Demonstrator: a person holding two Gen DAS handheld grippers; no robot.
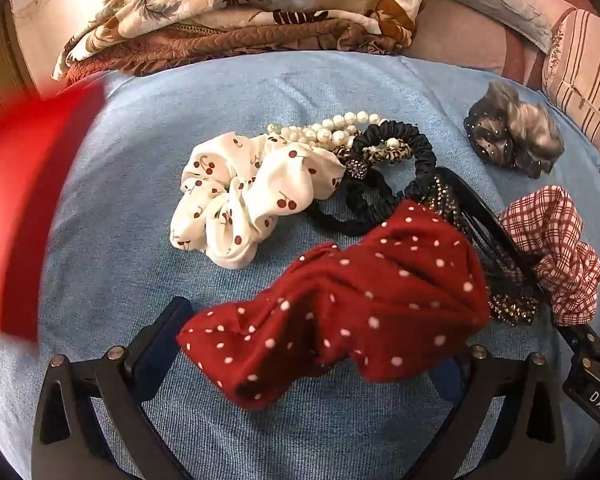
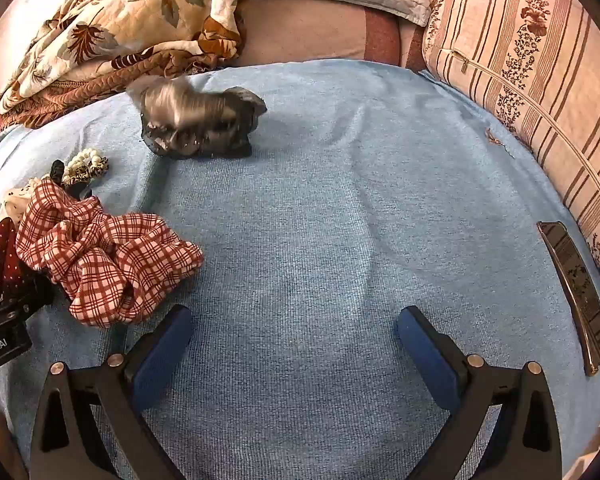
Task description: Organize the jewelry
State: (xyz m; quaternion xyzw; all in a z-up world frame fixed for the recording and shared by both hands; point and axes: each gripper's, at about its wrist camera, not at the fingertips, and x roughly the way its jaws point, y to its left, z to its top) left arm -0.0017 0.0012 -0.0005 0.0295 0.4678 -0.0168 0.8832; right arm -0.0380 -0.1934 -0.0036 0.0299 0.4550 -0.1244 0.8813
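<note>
Nearest to my left camera lies the red dotted scrunchie (image 1: 340,304), soft and light, bunched between the wide-open left tongs (image 1: 312,344); the pads do not press on it as far as I see. I judge it will crush easily and not slip, so I would pinch it across the thick middle fold.

Going from the left: a blurred red thing (image 1: 16,200) stands at the edge, I cannot tell what it is. Next is the cherry scrunchie (image 1: 244,196), satin-looking, maybe a little slippery, best taken at a full ruffle. Touching it are the pearls (image 1: 332,128), hard and round; they may roll or break the string, so I would grip a bunch of beads, gently. Beside them the black scrunchie (image 1: 404,152) is thin and easy. The dark comb clip (image 1: 480,232) is stiff, with teeth; hold its spine. The plaid scrunchie (image 1: 552,248) lies at the right, and the grey scrunchie (image 1: 516,136) well apart behind.

All rests on a blue towel (image 2: 340,200) on the bed. The right tongs (image 2: 296,344) are wide and empty over bare towel; a phone (image 2: 576,292) lies at the far right.
</note>
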